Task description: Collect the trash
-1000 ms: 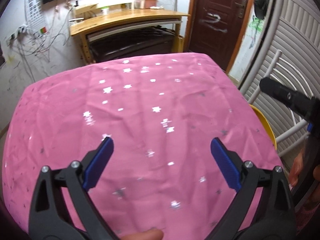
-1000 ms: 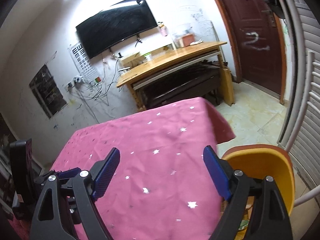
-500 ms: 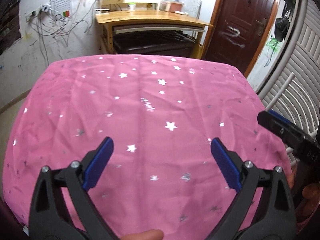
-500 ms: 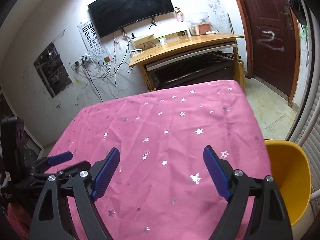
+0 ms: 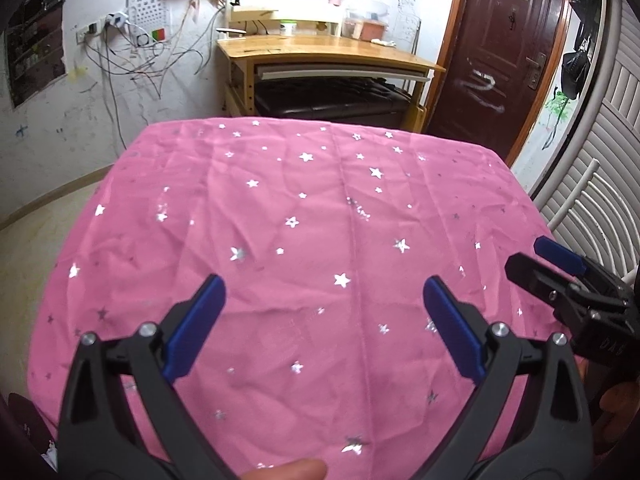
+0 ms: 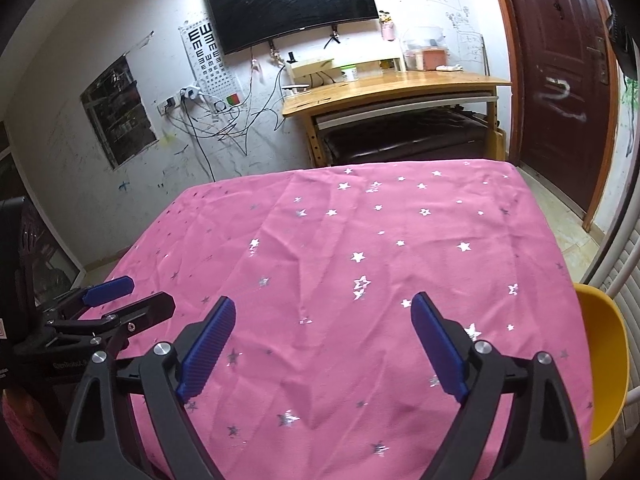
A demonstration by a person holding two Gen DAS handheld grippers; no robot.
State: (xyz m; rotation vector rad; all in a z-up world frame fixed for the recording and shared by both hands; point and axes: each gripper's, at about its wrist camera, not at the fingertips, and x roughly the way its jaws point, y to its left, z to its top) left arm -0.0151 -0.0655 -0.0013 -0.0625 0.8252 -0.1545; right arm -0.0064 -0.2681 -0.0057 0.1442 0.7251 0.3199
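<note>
- A pink star-printed cloth (image 5: pixel 304 240) covers the tabletop across the frame's middle; we see no trash on it.
- Our left gripper (image 5: pixel 324 300), at the lower centre, has its fingers spread, nothing between them.
- Our right gripper (image 6: pixel 322 320) has just been opening; its fingers are spread over bare cloth.
- A yellow chair (image 6: pixel 604 360) sits at the right edge.

My left claw (image 5: pixel 322 294) hangs wide apart over the surface (image 5: pixel 304 240), which is draped in a pink cloth with silver stars; nothing sits between its blue pads (image 5: pixel 196 322). My right claw (image 5: pixel 560 268) pokes in at the right edge. Behind stand a wooden desk (image 5: pixel 328 54) and a dark door (image 5: pixel 500 52).
</note>
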